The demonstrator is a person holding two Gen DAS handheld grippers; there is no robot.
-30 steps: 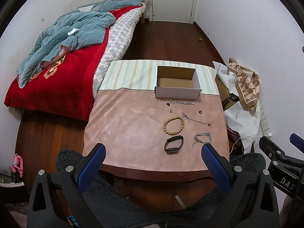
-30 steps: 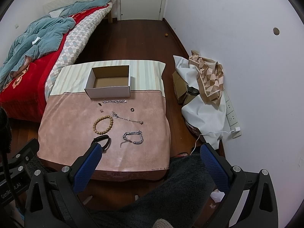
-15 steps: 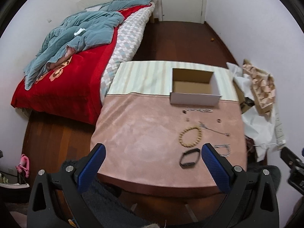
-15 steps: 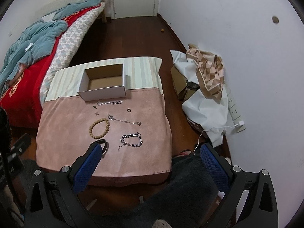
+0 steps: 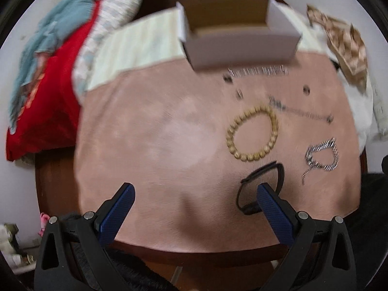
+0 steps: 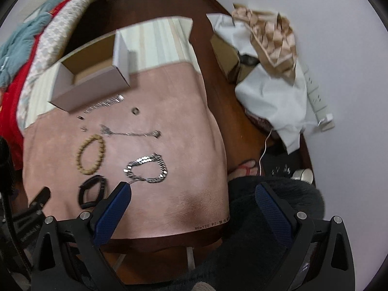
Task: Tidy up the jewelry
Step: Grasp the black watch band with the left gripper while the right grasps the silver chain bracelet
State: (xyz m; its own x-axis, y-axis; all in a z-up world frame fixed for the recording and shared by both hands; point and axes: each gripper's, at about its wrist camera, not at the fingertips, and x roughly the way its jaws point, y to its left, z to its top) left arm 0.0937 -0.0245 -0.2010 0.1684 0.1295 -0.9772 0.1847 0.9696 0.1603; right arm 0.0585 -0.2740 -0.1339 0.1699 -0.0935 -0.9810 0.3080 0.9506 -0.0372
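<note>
Jewelry lies on a pink table cover (image 5: 150, 145). A wooden bead bracelet (image 5: 252, 133) (image 6: 91, 154), a black band (image 5: 262, 186) (image 6: 91, 191), a silver chain bracelet (image 5: 322, 155) (image 6: 148, 167), a thin necklace (image 5: 300, 111) (image 6: 131, 133), a silver bar chain (image 5: 259, 71) (image 6: 104, 103) and small rings (image 6: 135, 111) lie in front of an open cardboard box (image 5: 240, 46) (image 6: 89, 77). My left gripper (image 5: 194, 194) is open, its right finger over the black band. My right gripper (image 6: 192, 194) is open over the table's near right edge.
A bed with red and teal blankets (image 5: 41, 55) stands left of the table. A white cloth and patterned bag (image 6: 269, 48) lie on the floor at the right, by a wall socket strip (image 6: 317, 97). A dark fuzzy garment (image 6: 266, 218) is below the right gripper.
Both grippers have moved forward and down toward the table; the jewelry looms larger. The left gripper's right finger now overlaps the black band. Nothing has been taken hold of.
</note>
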